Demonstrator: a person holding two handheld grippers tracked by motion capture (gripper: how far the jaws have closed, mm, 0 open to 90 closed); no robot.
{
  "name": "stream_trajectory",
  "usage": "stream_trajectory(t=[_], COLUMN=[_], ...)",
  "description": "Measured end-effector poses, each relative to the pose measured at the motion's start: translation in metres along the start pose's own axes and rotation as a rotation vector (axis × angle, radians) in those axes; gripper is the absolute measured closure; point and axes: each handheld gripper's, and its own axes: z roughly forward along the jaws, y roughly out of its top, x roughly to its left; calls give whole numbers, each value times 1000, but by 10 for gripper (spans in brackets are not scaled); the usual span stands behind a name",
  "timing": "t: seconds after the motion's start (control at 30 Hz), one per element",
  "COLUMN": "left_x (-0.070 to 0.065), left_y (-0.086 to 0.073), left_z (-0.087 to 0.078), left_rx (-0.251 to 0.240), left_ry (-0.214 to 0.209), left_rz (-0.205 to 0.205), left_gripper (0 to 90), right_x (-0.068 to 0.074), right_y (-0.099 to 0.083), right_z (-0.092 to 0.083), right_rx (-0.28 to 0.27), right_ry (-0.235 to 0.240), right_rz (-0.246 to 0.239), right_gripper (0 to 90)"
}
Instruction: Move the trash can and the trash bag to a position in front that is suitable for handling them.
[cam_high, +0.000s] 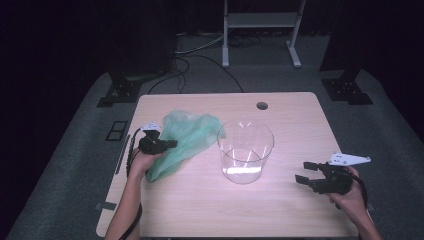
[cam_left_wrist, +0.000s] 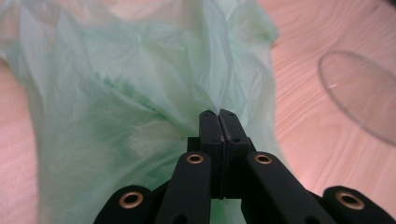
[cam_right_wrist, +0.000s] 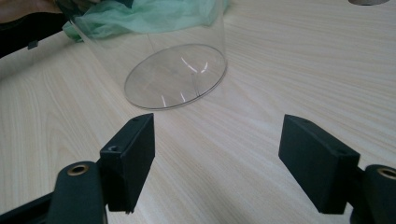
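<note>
1. Where the high view looks down, the left gripper (cam_high: 171, 144) sits on the green plastic bag (cam_high: 192, 134), covering part of it; the bag lies left of the clear cylinder (cam_high: 245, 150), long axis running near-left to far-right. The right gripper (cam_high: 303, 171) is spread, well right of the cylinder.
2. Left gripper view: jaws pressed together, pinching a bag fold (cam_left_wrist: 140, 93); bag cut off at the top and left edges.
3. Right gripper view: jaws apart, nothing between; bag (cam_right_wrist: 140, 16) far behind the cylinder (cam_right_wrist: 175, 70), partly blurred through it.
</note>
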Motion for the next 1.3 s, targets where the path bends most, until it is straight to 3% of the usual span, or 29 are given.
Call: stream_trajectory(t=[0.23,0.37,0.47,0.5,0.6,0.8,1.3], left_x=[-9,-21,-26,-32,-37,-57,-96], left_y=[20,40,47,57,64,96,141], left_z=[-12,-21,-24,-25,-26,-32,-35], left_rx=[-78,-156,-172,-192,-206,-258,-341], left_ry=[-43,-74,-83,-97,-105,-133,-217], left_rz=[13,15,27,40,49,101,165], left_gripper=[900,900,900,900,900,900,900], right_x=[0,0,0,0,0,0,0], right_y=[0,0,0,0,-1,-1,-2], right_z=[0,0,0,0,-1,-1,-2], right_rx=[0,-1,-1,-2,-4,-3,-7], right_ry=[2,3,3,4,4,6,5], right_rz=[3,3,4,3,2,2,4], right_gripper=[262,262,262,262,262,262,262])
